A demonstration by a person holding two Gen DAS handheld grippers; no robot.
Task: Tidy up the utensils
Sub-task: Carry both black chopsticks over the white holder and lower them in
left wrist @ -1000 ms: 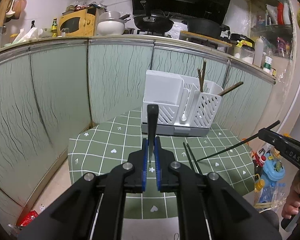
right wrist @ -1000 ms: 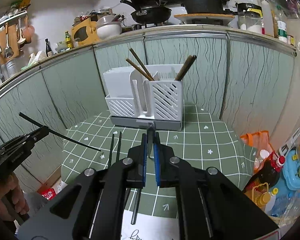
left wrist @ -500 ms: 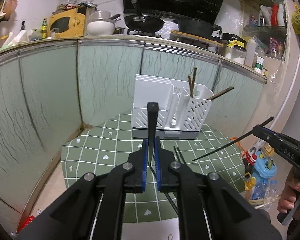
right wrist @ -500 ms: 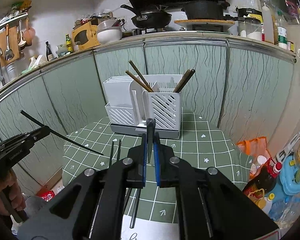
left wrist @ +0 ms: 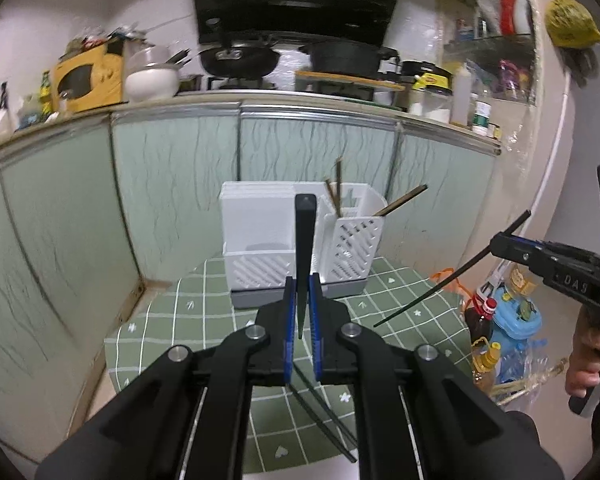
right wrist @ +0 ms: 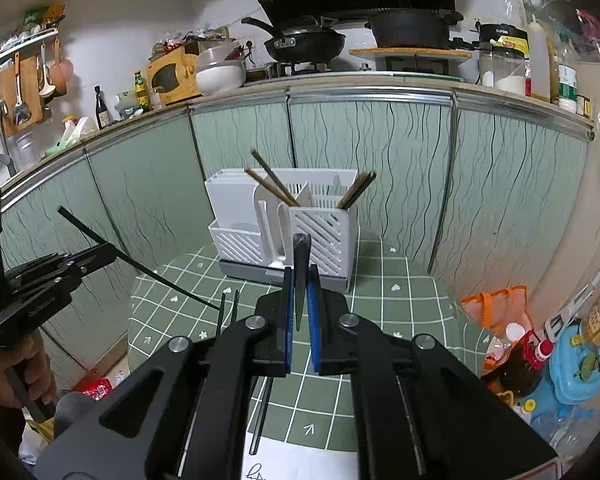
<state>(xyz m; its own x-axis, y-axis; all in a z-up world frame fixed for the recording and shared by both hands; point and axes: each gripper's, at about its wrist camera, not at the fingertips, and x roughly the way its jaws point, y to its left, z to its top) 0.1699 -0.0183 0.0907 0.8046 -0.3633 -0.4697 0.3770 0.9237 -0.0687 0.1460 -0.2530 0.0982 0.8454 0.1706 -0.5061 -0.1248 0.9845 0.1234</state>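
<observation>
The left tongs [left wrist: 300,308] are pinched on a black chopstick [left wrist: 305,236], which stands up between the blue pads and, in the left wrist view, crosses in front of the white utensil rack [left wrist: 260,248]. The right tongs [right wrist: 299,300] are likewise pinched on a second black chopstick [right wrist: 301,264], upright in the right wrist view. Seen from the other side, each held chopstick slants through the air above the counter [right wrist: 400,312], which has a green checked cloth: the right one at [left wrist: 452,276], the left one at [right wrist: 140,264]. A hand [left wrist: 588,360] grips the right tool's handle; another hand [right wrist: 16,368] grips the left one.

Two more black chopsticks [right wrist: 228,308] lie side by side on the cloth, just below the tongs. The rack stands at the far edge of the counter against the green cabinet doors [right wrist: 380,152]. Brown chopsticks [right wrist: 274,182] lean in its slotted right-hand compartments, another pair [right wrist: 358,190] further right.
</observation>
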